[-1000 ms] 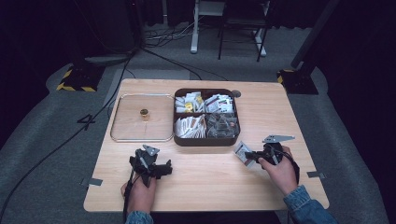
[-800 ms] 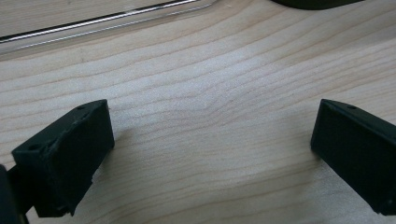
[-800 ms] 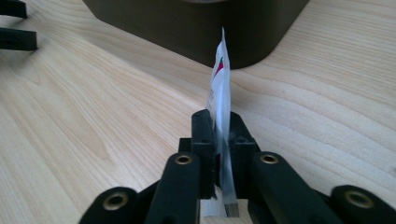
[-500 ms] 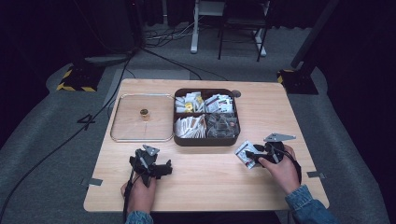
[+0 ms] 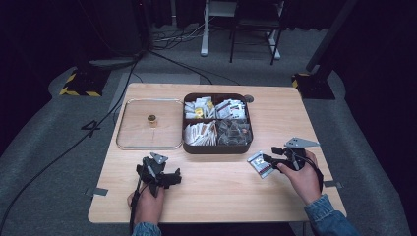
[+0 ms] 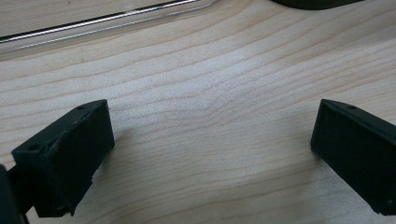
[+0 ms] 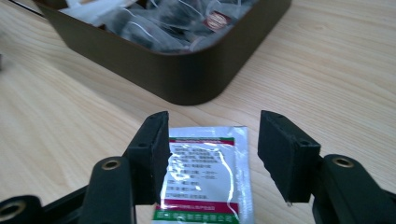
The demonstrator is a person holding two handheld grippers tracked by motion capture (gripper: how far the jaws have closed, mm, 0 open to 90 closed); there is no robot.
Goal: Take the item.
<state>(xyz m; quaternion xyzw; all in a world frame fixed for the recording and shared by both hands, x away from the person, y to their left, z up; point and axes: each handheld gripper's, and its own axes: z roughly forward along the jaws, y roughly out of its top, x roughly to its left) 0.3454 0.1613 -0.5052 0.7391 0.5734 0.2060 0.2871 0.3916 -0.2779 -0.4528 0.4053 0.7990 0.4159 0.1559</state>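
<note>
The sachet (image 7: 205,177) is a flat foil packet lying face up on the surface (image 5: 221,196), at about 5 o'clock from the brown compartment box (image 5: 216,147) and just clear of its near right corner. Judged from its glossy, creased film, it should be very light, limp across its face and slippery, so it will likely slide instead of lifting if pushed from one side only. The right tool (image 7: 212,156) stands over it with both jaws partly apart, one on each side of the packet's upper half, the jaws having just been opening; the pads do not press on the foil, so nothing is gripped. The recommended hold is across the narrow width near a sealed edge, where the film is doubled and stiffest (a pinch at the middle may crumple the contents or let the packet fold). Because the sachet lies flush on the wood, one long edge probably needs tipping up before the jaws can close. The left tool (image 6: 210,154) rests wide apart on bare wood at about 7 o'clock from the box, near the glass tray (image 5: 147,146), with nothing between its jaws.
</note>
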